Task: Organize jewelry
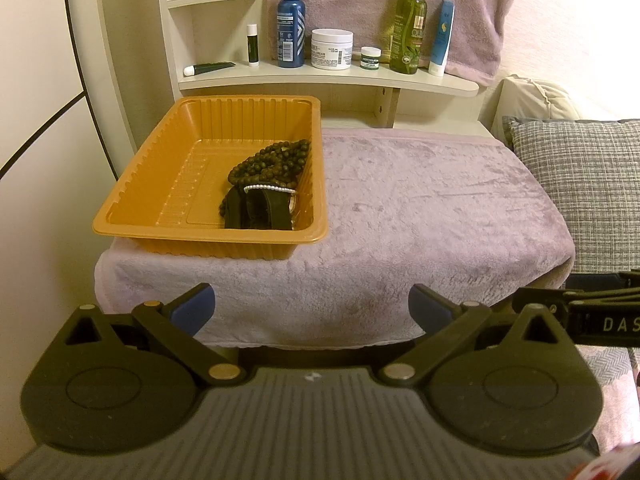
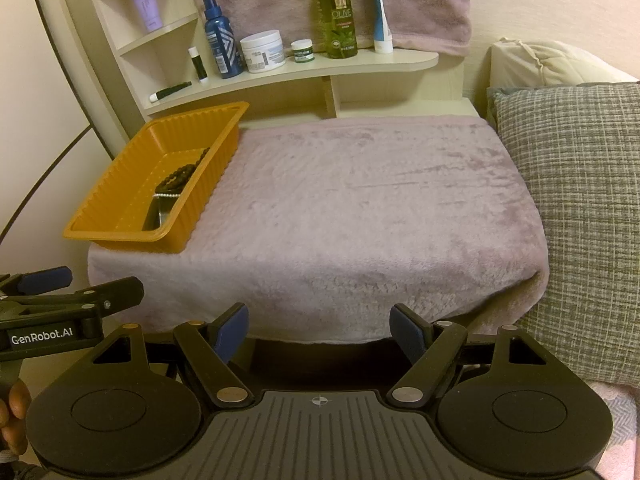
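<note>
An orange plastic tray (image 1: 160,184) sits at the left of a table covered by a mauve towel (image 1: 420,216). In the tray lie a dark bead necklace (image 1: 272,160), a thin white pearl bracelet (image 1: 269,188) and a black strap watch (image 1: 264,210). The tray (image 2: 120,196) and beads (image 2: 182,174) also show in the right wrist view. My left gripper (image 1: 311,312) is open and empty, in front of the table's near edge. My right gripper (image 2: 320,334) is open and empty, also in front of the near edge, to the right of the left one.
A shelf (image 1: 328,76) behind the table holds a blue bottle (image 1: 291,20), a white cream jar (image 1: 332,49), a green olive bottle (image 1: 408,24) and tubes. A grey checked pillow (image 2: 576,208) lies at the right. The left gripper's side (image 2: 60,300) shows at the right view's left edge.
</note>
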Available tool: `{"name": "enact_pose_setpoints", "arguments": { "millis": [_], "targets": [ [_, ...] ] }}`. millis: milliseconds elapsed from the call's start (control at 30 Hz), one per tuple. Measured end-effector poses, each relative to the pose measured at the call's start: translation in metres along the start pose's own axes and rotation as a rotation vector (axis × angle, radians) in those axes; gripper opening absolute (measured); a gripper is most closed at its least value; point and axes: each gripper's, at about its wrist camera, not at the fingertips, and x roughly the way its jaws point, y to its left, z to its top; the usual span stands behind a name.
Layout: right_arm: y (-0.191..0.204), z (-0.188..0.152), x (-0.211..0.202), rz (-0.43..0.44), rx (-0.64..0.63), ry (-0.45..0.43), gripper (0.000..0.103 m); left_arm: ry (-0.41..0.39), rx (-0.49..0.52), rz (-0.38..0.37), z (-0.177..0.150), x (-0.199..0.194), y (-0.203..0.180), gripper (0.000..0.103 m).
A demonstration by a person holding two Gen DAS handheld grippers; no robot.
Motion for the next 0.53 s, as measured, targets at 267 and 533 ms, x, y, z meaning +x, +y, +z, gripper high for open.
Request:
{"name": "enact_pose_setpoints", "arguments": {
  "millis": [267,533],
  "targets": [
    [0.0009,-0.0011,0.0,0.0,-0.001,0.0,0.077,-0.003,-0.004,-0.002,-0.0003,-0.0002,0.0013,0.102],
    [0.0014,-0.0013,-0.0001,0.001,0.0,0.0,0.077,-0.016,-0.017,-0.006,-0.0018,-0.0011,0.0021,0.102]
  ]
}}
